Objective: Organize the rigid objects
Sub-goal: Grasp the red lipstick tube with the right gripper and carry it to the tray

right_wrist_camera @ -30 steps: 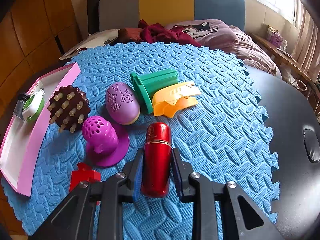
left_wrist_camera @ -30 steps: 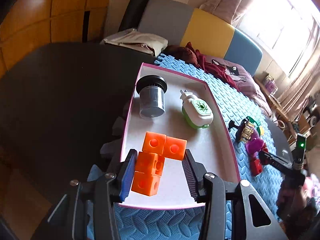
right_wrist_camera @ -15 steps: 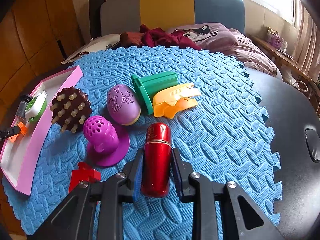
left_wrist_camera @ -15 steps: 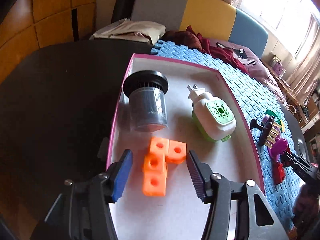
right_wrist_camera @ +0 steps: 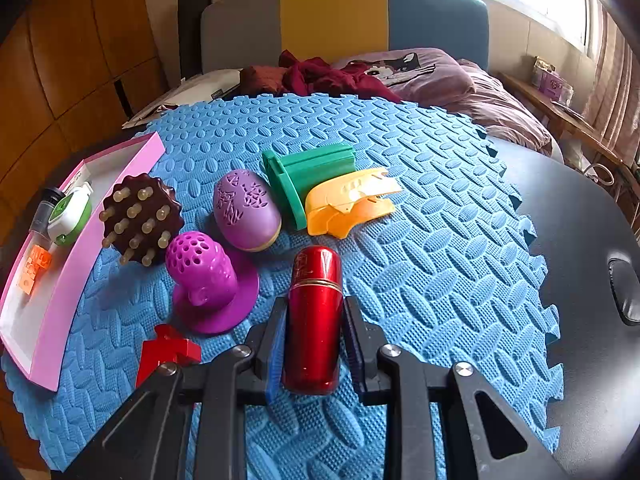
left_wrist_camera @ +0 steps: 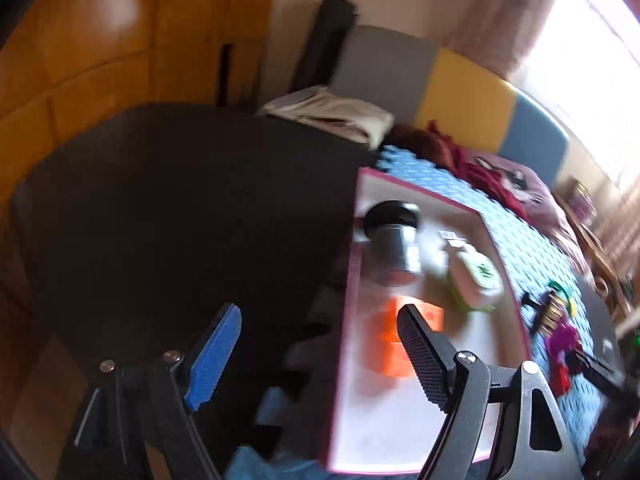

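Observation:
The left wrist view is blurred. My left gripper (left_wrist_camera: pixel 320 344) is open and its jaws are still opening, with nothing between them; the gap hangs over the dark table and the left wall of the pink tray (left_wrist_camera: pixel 345 320). The joined orange blocks (left_wrist_camera: pixel 390 340) lie in the tray, partly behind the black finger (left_wrist_camera: pixel 420 354). They also show in the right wrist view as orange blocks (right_wrist_camera: pixel 34 266) in the pink tray (right_wrist_camera: pixel 76 268). My right gripper (right_wrist_camera: pixel 314 344) is shut on a red metal bottle (right_wrist_camera: pixel 314 312) lying on the blue foam mat (right_wrist_camera: pixel 420 240).
The tray also holds a black-lidded jar (left_wrist_camera: pixel 394 244) and a green-and-white plug device (left_wrist_camera: pixel 476 280). On the mat lie a brown peg brush (right_wrist_camera: pixel 140 218), purple egg (right_wrist_camera: pixel 244 210), magenta holder (right_wrist_camera: pixel 204 276), green piece (right_wrist_camera: pixel 308 176), orange piece (right_wrist_camera: pixel 348 204) and red piece (right_wrist_camera: pixel 166 354).
My left jaws have spread wider and the gripper has swung left, off the orange blocks, which stay lying in the tray. The right gripper and red bottle have not moved.

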A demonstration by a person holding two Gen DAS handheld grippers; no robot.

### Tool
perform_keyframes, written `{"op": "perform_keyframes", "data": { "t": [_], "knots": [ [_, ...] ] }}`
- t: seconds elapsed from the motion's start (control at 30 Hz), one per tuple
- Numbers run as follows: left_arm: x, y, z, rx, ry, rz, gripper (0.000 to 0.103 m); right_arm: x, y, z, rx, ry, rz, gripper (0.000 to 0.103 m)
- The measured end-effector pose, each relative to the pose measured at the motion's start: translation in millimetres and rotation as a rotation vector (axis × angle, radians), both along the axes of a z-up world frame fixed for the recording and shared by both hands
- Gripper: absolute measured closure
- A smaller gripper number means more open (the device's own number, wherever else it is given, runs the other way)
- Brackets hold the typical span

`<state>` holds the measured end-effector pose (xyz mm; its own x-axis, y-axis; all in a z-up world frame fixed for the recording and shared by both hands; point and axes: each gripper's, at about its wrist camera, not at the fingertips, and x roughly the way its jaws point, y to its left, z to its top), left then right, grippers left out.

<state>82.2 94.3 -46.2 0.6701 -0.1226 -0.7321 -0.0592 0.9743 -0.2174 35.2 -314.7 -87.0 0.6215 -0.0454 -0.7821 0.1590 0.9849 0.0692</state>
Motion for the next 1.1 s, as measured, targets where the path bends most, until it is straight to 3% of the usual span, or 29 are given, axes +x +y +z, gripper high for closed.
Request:
{"op": "perform_keyframes", "data": {
  "t": [0.13,0.2,0.27,0.53,0.63,0.73,0.87,1.0,1.1],
  "knots": [
    [1,22,-17,0.018,0.076,0.080,0.023,0,0,0,0.004,-0.002,-0.006,0.076],
    [-4,20,-23,0.046,0.094,0.072,0.024,-1,-1,0,0.005,-0.002,-0.008,0.076],
    [-8,17,-27,0.078,0.100,0.065,0.023,-1,-2,0,0.009,0.000,-0.009,0.076],
    [-20,-11,-30,0.037,0.098,-0.039,0.025,3,-5,2,0.027,0.018,-0.015,0.077],
    [-24,-17,-30,0.054,0.098,-0.028,0.025,-1,-12,6,0.059,0.022,-0.071,0.077],
    [-17,-20,-25,0.048,0.085,-0.004,0.024,-13,-11,26,0.089,-0.034,-0.077,0.077],
    [-36,-17,-8,0.077,0.022,0.010,0.023,-17,26,60,0.121,-0.119,0.064,0.077],
    [-47,-21,13,0.092,-0.052,0.006,0.020,-6,90,78,0.149,-0.129,0.251,0.077],
    [-45,-26,24,0.117,-0.086,-0.004,0.012,10,141,76,0.171,-0.086,0.376,0.077]
  ]
}}
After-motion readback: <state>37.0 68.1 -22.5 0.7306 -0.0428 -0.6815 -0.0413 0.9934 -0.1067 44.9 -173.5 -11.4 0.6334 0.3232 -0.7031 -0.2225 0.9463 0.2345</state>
